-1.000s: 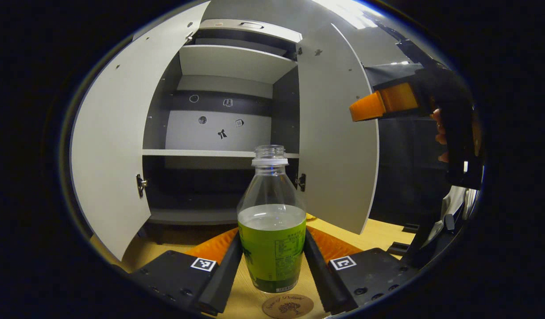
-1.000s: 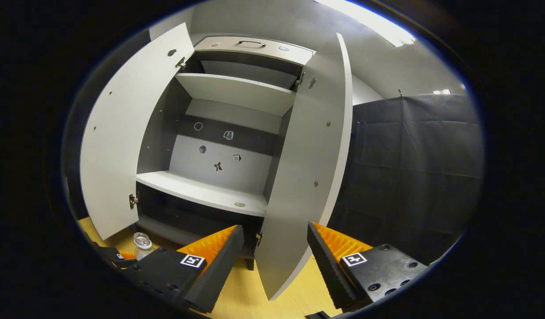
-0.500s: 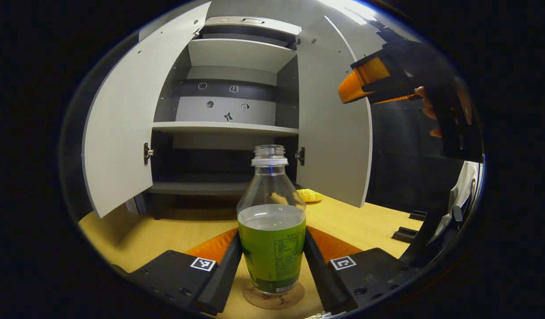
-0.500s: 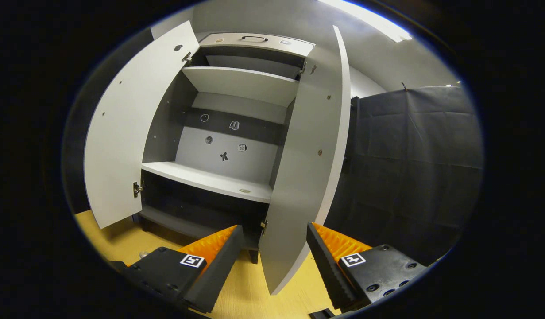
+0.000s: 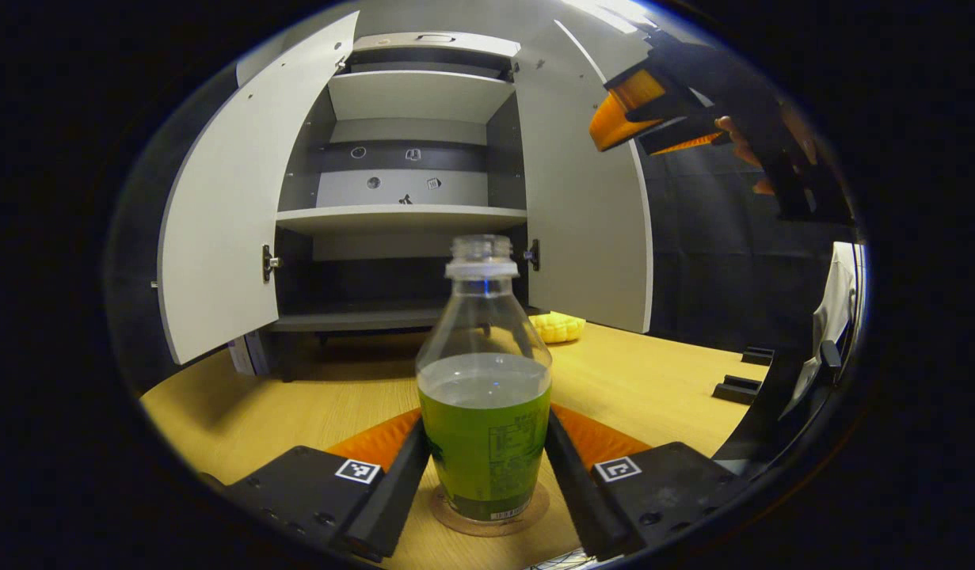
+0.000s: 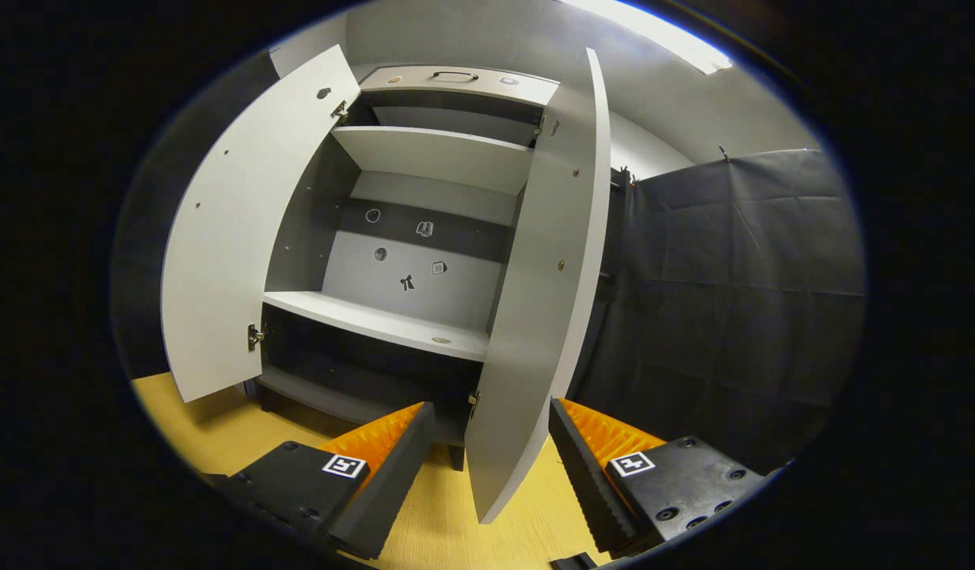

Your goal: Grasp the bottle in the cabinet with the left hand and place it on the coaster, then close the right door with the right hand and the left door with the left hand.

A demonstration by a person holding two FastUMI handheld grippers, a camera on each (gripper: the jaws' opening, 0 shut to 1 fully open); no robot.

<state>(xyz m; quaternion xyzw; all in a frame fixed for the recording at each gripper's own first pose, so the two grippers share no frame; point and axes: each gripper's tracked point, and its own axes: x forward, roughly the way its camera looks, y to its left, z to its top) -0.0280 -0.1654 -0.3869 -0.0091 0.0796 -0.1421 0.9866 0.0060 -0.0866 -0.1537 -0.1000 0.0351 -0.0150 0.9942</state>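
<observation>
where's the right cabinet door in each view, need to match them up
Left gripper view: the right door stands open right of centre, behind the bottle, its free edge facing right.
Right gripper view: the right door runs top to bottom through the centre, nearly edge-on, its lower corner above the gap in the right gripper.
Shared landmark: the bow sticker on the cabinet's back panel.

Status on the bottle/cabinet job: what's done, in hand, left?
Done: the bottle is out of the cabinet and stands on the coaster. In hand: the left gripper flanks it, release not shown. Left: right door and left door, both open; the open right gripper sits at the right door's edge.
</observation>
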